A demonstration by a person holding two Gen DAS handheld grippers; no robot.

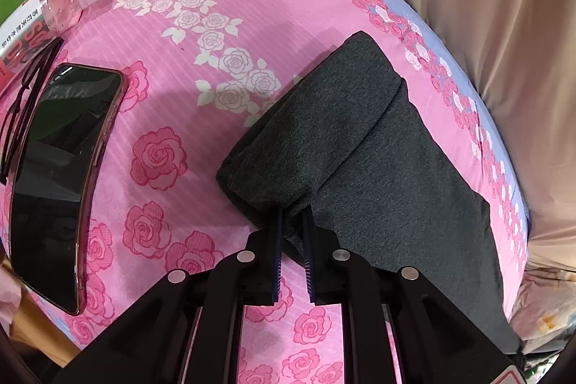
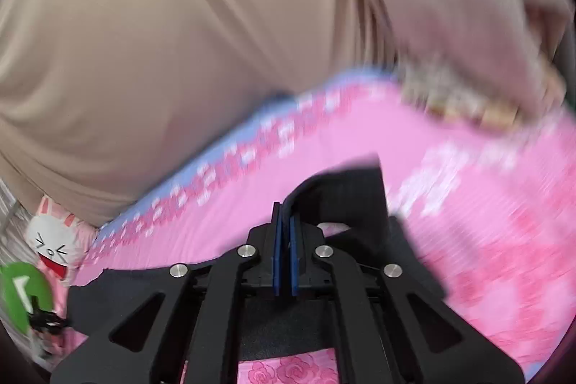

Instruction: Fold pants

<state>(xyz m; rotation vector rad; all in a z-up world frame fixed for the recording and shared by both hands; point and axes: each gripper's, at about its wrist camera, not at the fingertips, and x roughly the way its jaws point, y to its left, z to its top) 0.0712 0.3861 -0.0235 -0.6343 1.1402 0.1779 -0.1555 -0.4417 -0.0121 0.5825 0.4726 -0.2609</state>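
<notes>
Dark grey pants [image 1: 360, 146] folded on pink rose bedsheet [image 1: 201, 6], stretching up and right from left gripper [image 1: 292, 218]. Left gripper angled steeply down, nipped tight on near fold edge. Right gripper [image 2: 285, 215] tilted gently down, clamped on thin pants [image 2: 345, 189] edge, lifted off sheet. Phone [image 1: 61, 175] lying far left.

Bright, fisheye warp; rt view motion-blurred

Motion-blurred bedsheet [image 2: 486, 204] in right wrist view
</notes>
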